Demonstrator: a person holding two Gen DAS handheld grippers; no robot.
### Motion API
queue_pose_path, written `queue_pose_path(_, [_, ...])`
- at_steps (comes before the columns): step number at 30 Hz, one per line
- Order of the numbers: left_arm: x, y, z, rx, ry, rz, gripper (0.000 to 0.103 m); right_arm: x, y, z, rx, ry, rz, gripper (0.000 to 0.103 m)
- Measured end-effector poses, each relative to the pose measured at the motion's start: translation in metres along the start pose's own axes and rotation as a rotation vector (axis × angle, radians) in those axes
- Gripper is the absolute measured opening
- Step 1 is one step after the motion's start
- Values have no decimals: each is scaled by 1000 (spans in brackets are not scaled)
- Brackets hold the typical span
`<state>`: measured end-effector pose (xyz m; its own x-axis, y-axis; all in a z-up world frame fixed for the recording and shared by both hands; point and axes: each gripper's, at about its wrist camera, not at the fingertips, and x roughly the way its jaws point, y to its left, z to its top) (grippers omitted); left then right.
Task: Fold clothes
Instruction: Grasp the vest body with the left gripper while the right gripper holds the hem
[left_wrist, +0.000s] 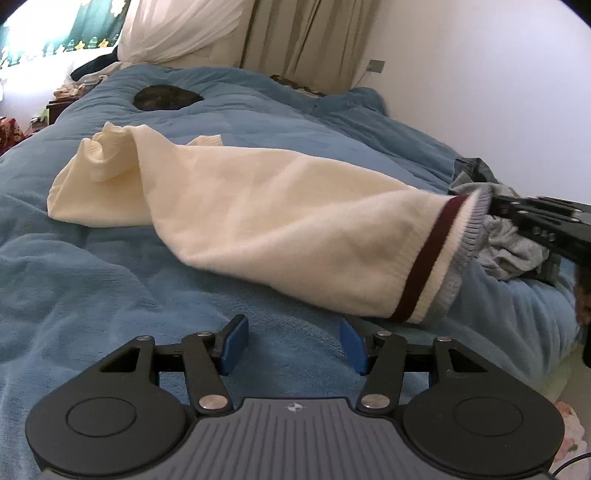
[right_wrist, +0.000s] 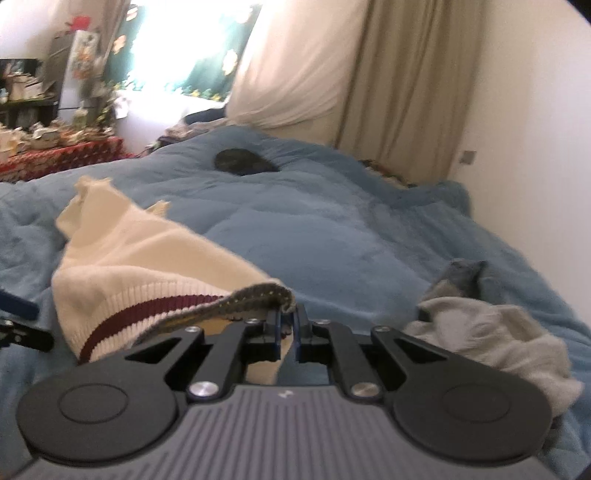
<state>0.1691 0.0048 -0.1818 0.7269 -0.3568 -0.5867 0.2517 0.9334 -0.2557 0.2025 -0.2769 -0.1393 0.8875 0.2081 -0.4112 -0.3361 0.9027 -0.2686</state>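
Right tool (right_wrist: 287, 325) pinching grey-ribbed hem of cream knit sweater (left_wrist: 258, 206), lifting it off blue plush bed cover (left_wrist: 110, 288); left tool (left_wrist: 291, 345) spread, empty, at 6 o'clock of hem.

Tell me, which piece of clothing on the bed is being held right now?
The cream sweater: the right gripper is shut on its grey hem beside the maroon stripe. The grey garment lies crumpled and untouched.
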Motion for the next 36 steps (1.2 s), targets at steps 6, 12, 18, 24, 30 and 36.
queue_pose_path(6, [0, -13, 0, 24, 9, -29, 58, -16, -42, 1, 94, -34, -108, 5])
queue_pose_path(12, [6, -26, 4, 48, -3, -56, 61, -9, -78, -14, 171, 25, -212, 5])
queue_pose_path(18, [23, -26, 17, -28, 2, -154, 59, -2, -84, -41, 172, 95, -196, 6])
queue_pose_path(24, [63, 2, 29, -328, 64, -198, 49, 8, -84, -42, 184, 97, -206, 6])
queue_pose_path(30, [82, 22, 44, -499, 56, -283, 20, 13, -81, -41, 164, 103, -184, 6])
queue_pose_path(36, [48, 39, 52, -469, -2, -302, 6, -14, -57, -27, 121, 60, -92, 6])
